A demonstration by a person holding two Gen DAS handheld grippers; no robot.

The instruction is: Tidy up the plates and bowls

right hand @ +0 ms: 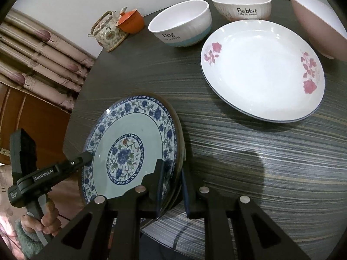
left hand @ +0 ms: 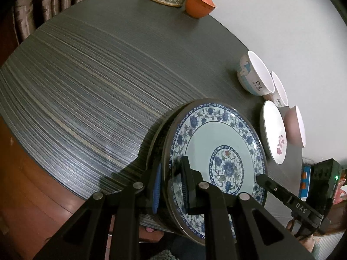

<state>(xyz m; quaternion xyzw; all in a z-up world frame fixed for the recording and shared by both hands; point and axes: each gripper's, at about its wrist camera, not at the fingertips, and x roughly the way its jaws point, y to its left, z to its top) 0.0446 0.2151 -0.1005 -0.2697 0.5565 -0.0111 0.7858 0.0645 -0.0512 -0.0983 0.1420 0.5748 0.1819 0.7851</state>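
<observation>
Gripping the blue-and-white plate (right hand: 130, 149) from both sides is the step in hand: two grippers are clamping it by the rim at the near edge of the round dark table (right hand: 249, 162), part of it overhanging that edge. Its patterned face is pointing up; whether it is resting flat or just lifted I cannot tell. Being round, it has no long axis; the line that matters is the one running rim to rim between the two grips. The white rose plate (right hand: 262, 69) is lying flat further in, apart from the held plate, and judging by the task it is looking like the stacking target. The next move is probably calling for both hands travelling together, keeping the plate level, and lowering it centred on the rose plate without clipping the bowls. The pink bowl (right hand: 318, 19), the Dog bowl (right hand: 182, 25) and the Rabbit bowl (right hand: 240, 3) are sitting upright behind. The left gripper (left hand: 171, 186) is pinching the rim, one finger over, one under. The right gripper (right hand: 171, 184) is doing the same on the opposite side.
</observation>
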